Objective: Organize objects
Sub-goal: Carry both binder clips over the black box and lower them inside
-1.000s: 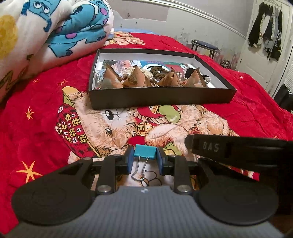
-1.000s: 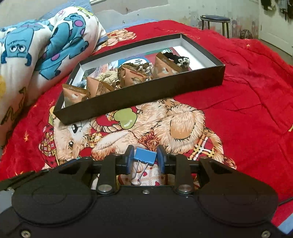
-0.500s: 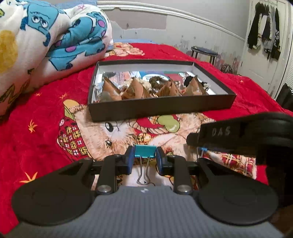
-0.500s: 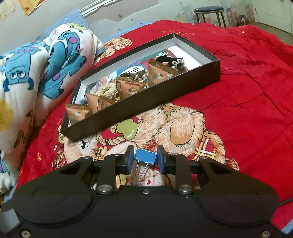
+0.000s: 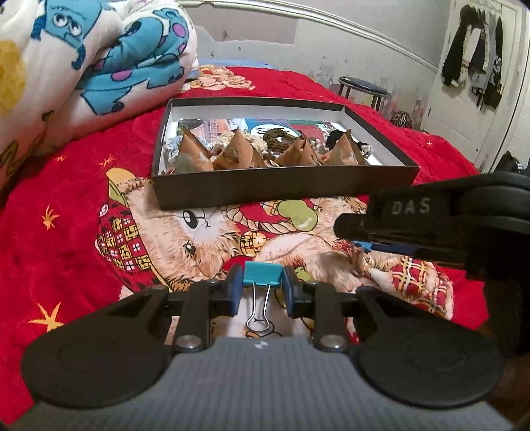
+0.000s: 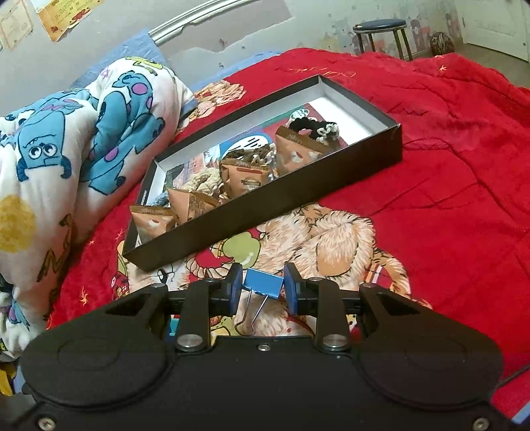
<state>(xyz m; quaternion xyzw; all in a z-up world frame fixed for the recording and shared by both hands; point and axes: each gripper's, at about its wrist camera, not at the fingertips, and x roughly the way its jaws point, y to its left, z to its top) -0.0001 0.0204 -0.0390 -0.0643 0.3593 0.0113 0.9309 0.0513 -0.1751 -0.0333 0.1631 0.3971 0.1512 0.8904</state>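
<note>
**Two binder clips held over the bed, box ahead**

The left tongs are clamped on a teal binder clip, its wire handles hanging down toward the camera. The right tongs are clamped on a blue binder clip, which sits slightly tilted between the blue pads, handles angled down to the left. Both sets are above a red bedspread printed with a cartoon bear.

In the left wrist view the right tongs' black body crosses from the right edge, and the raised letters "DAS" can be read on its side (the only clearly legible writing in either view).

Beyond the tongs a shallow black box with a white interior lies on the bedspread. Inside it stand four brown paper pouches in a row near the front wall; their printing is too small to read. Behind them are braided hair ties and a black scrunchie. A folded blanket with blue cartoon monsters lies to the box's left, and a round stool stands by the far wall.
</note>
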